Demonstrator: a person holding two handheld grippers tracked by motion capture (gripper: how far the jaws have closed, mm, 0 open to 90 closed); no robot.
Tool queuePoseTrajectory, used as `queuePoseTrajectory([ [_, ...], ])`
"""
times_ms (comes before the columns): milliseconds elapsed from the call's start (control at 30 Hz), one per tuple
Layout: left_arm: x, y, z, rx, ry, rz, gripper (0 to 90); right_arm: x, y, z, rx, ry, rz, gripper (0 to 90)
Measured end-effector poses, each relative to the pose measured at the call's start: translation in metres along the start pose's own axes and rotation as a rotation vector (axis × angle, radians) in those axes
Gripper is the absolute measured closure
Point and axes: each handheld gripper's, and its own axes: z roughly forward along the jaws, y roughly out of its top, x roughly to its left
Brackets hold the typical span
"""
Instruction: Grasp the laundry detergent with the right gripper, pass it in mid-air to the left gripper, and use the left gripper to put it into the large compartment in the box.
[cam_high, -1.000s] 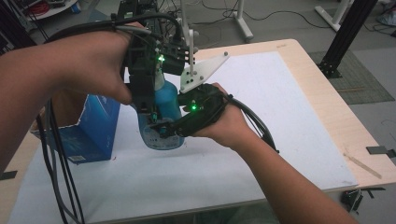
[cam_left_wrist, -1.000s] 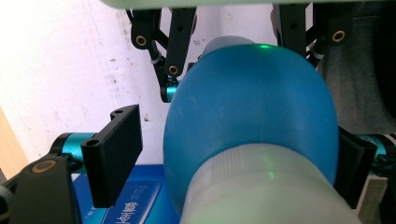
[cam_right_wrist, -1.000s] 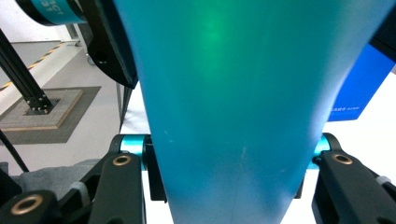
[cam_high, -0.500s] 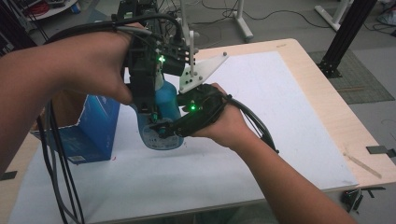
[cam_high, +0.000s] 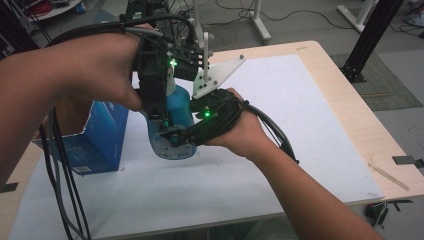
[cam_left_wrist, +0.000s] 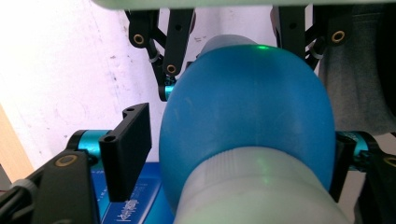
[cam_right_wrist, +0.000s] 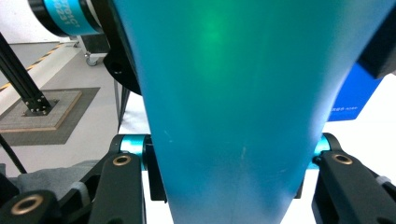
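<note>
High view, bottle: we've got a blue bottle (cam_high: 176, 112) standing on the white sheet over the wooden table (cam_high: 345, 107), right beside an open blue box (cam_high: 102, 135) on its left.
High view, left gripper: the left gripper (cam_high: 155, 107) comes down from above, next to the bottle's upper part; from here we can't tell how its jaws sit.
High view, right gripper: the right gripper (cam_high: 175, 137) reaches in from the right, low on the bottle, green light glowing on its body, a hand (cam_high: 245, 132) wrapped around it.
Left gripper view, bottle: we're looking down on the bottle (cam_left_wrist: 247, 121), a pale ribbed cap part nearest us, blue shoulder beyond.
Left gripper view, jaws: the left-hand jaw stands clearly off the bottle with a gap, the other sits at the bottle's edge, so it's loose, not squeezing.
Left gripper view, other gripper: black linkages of the right gripper (cam_left_wrist: 224, 51) flank the bottle farther off.
Right gripper view, bottle: the bottle (cam_right_wrist: 233, 116) sits between the jaws.
Right gripper view, jaws: both press against its sides, so it's clamped on the bottle.
</note>
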Motion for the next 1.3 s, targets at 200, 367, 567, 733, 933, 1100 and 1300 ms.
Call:
queuePoseTrajectory([
  [200, 0.000, 0.001, 0.001, 0.004, -0.007, -0.006, 30.5, -0.001, 0.000, -0.001, -0.004, -0.002, 0.000, 47.9],
  [367, 0.000, 0.002, 0.001, 0.008, -0.026, -0.009, 37.7, -0.001, -0.001, -0.002, 0.000, -0.007, 0.003, 47.9],
  [567, 0.001, 0.003, 0.001, 0.015, -0.035, -0.031, 38.2, -0.001, -0.001, -0.001, 0.001, -0.003, 0.000, 47.8],
  [733, 0.000, 0.004, 0.000, 0.026, -0.047, -0.045, 38.4, -0.001, -0.001, -0.001, -0.002, 0.005, -0.001, 46.9],
  [933, 0.002, 0.004, 0.000, 0.020, -0.085, -0.075, 38.4, 0.000, -0.004, -0.002, -0.026, 0.017, -0.007, 44.6],
  [1100, 0.003, 0.001, -0.003, 0.010, -0.078, -0.083, 38.4, 0.002, -0.005, -0.006, -0.008, 0.012, 0.000, 40.9],
  [1300, 0.007, -0.008, -0.008, 0.021, -0.071, -0.123, 38.4, 0.001, -0.007, -0.020, -0.017, -0.018, 0.016, 35.7],
])
